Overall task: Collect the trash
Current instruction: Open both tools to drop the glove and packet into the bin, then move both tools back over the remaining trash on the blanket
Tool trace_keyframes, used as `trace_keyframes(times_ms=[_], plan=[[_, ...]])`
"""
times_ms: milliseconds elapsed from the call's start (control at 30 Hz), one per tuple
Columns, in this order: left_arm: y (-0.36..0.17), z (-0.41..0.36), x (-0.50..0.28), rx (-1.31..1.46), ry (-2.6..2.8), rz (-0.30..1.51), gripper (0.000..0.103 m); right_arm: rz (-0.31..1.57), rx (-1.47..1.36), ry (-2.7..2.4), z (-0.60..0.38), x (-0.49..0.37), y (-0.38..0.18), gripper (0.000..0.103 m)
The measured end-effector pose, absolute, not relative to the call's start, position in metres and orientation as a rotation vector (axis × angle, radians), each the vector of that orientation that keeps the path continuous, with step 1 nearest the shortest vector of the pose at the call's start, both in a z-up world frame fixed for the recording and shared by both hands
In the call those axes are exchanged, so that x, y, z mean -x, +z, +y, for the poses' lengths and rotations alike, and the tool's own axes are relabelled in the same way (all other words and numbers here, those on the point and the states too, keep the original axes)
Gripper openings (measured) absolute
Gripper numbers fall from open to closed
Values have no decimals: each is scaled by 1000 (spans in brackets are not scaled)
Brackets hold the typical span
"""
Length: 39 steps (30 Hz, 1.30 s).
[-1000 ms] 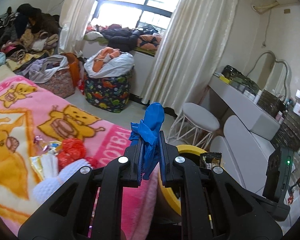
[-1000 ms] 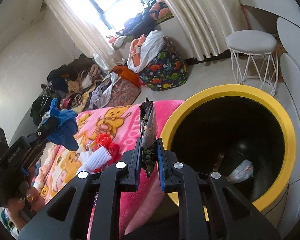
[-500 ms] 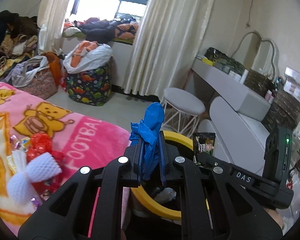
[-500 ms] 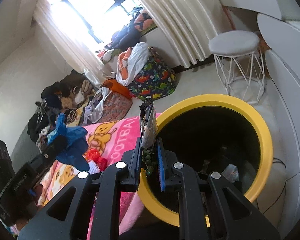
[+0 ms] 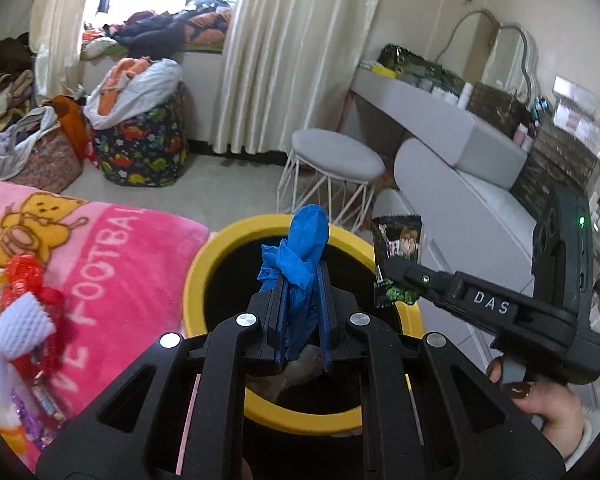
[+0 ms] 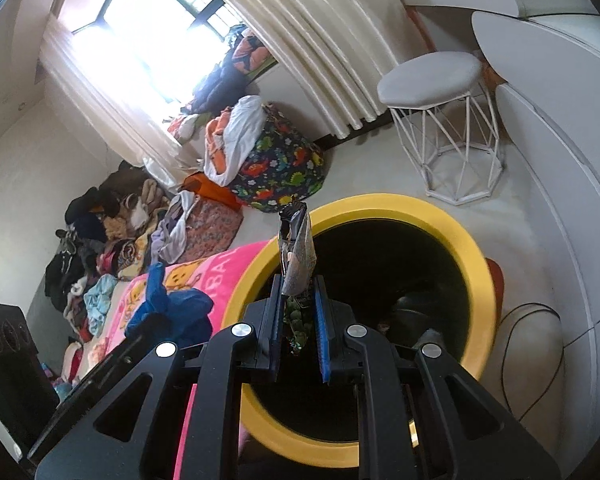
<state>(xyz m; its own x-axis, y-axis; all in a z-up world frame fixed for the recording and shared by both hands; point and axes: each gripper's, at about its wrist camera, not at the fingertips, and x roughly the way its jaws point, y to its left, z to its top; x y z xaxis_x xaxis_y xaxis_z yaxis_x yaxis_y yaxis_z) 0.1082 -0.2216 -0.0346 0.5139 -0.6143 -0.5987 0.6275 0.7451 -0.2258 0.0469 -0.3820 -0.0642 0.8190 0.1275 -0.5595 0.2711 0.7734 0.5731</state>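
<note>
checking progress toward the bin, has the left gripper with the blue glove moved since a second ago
Yes. The left gripper, shut on the blue glove, has swung from above the pink blanket to over the yellow bin mouth.

L wrist: down-fwd, close over yellow bin [image 5: 300, 416] | R wrist: same, rolled | shared: bin [image 6: 476, 264], stool [image 5: 336, 156]

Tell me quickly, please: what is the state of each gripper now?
Left gripper: closed, holding the crumpled blue glove over the yellow bin.
Right gripper: closed, holding the snack wrapper over the same bin.
</note>
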Motion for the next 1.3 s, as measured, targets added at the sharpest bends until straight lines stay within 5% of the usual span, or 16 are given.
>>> trace_keyframes(times_ms=[533, 1067, 1300], plan=[[-85, -249, -130, -80, -754, 880, 9, 696, -763, -145, -404, -50, -97, 24], [-57, -208, -125, 16, -663, 791, 92, 658, -730, -199, -401, -48, -91, 57], [-44, -183, -116, 17, -618, 741, 92, 639, -666, -197, -389, -48, -82, 69]])
